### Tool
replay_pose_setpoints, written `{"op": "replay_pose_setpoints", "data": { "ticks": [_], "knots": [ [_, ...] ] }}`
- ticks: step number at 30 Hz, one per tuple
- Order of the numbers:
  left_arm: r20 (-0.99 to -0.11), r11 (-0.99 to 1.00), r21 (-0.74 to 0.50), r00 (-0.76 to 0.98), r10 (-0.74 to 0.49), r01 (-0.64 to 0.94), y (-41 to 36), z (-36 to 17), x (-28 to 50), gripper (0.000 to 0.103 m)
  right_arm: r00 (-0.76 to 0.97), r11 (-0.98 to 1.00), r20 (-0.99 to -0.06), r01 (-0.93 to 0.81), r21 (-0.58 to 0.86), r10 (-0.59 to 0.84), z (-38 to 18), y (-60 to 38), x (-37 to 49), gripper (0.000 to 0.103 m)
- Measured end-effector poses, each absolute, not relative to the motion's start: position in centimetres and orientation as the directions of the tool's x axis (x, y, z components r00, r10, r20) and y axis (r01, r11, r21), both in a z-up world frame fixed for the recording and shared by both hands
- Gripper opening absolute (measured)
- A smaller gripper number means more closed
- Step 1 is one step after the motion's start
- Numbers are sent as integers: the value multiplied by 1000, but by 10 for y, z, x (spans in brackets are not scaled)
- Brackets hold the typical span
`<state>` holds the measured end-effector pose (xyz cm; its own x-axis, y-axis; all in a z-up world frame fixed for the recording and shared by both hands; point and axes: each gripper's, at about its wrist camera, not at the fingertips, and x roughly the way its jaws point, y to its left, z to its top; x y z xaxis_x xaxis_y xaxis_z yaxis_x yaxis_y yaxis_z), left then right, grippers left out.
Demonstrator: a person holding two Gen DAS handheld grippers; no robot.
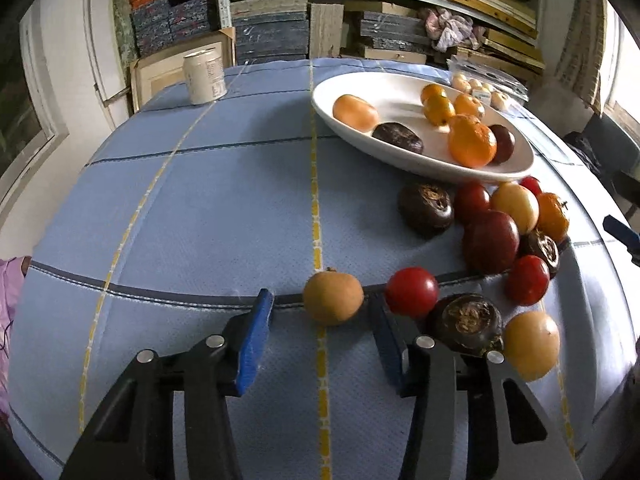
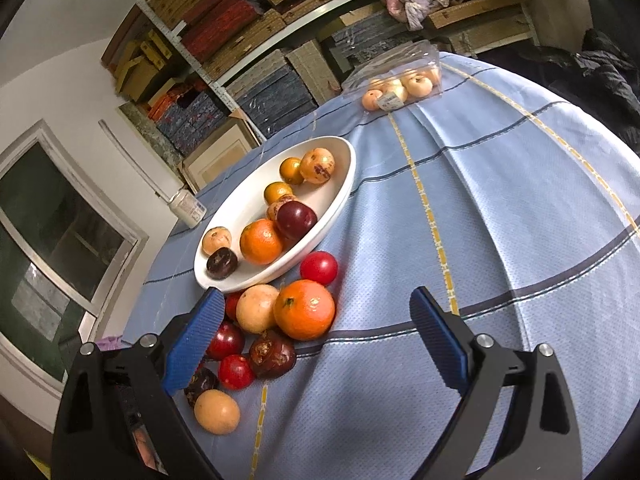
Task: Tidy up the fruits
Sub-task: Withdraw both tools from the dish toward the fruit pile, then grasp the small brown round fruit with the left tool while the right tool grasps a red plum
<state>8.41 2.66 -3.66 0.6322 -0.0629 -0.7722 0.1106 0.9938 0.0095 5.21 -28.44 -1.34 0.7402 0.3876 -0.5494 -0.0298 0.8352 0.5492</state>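
Note:
A white oval bowl [image 1: 440, 168] [image 2: 248, 208] on the blue checked cloth holds oranges, tan fruits and dark purple ones. In front of it lies a loose pile: red fruits [image 1: 412, 292], dark brown fruits [image 1: 426, 208], a big orange [image 2: 304, 310] and pale yellow ones [image 2: 217, 411]. A tan round fruit [image 1: 333, 298] sits apart on the cloth between the blue pads of my left gripper [image 1: 320, 298]. The right pad is close beside it and the left pad stands clear, so nothing is gripped. My right gripper [image 2: 316, 296] hangs wide open over the pile near the big orange.
A pale drink can [image 1: 204, 76] stands at the far left of the table. A clear plastic box of pale fruits [image 2: 400, 84] lies at the far edge. Stacked shelves fill the wall behind, and a window is on the left.

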Motion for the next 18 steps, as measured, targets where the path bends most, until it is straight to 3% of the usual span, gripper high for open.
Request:
{"op": "replay_pose_setpoints", "data": {
  "ticks": [6, 9, 11, 13, 18],
  "knots": [
    [-760, 995, 15, 648, -55, 102, 26, -34, 86, 49, 674, 852, -578, -152, 501, 460, -15, -257, 42, 92],
    [-765, 991, 20, 641, -68, 130, 22, -36, 88, 29, 605, 842, -606, -232, 487, 517, -21, -238, 36, 83],
    [-763, 991, 25, 643, -66, 132, 22, -35, 89, 29, 538, 802, -611, -248, 543, 580, -29, -235, 40, 70],
    [-764, 991, 19, 641, -71, 133, 22, -36, 89, 29, 492, 759, -599, -236, 607, 632, -35, -236, 44, 67],
    [-764, 990, 26, 642, -69, 137, 21, -36, 88, 29, 389, 627, -523, -215, 749, 758, -45, -237, 49, 66]
  ]
}}
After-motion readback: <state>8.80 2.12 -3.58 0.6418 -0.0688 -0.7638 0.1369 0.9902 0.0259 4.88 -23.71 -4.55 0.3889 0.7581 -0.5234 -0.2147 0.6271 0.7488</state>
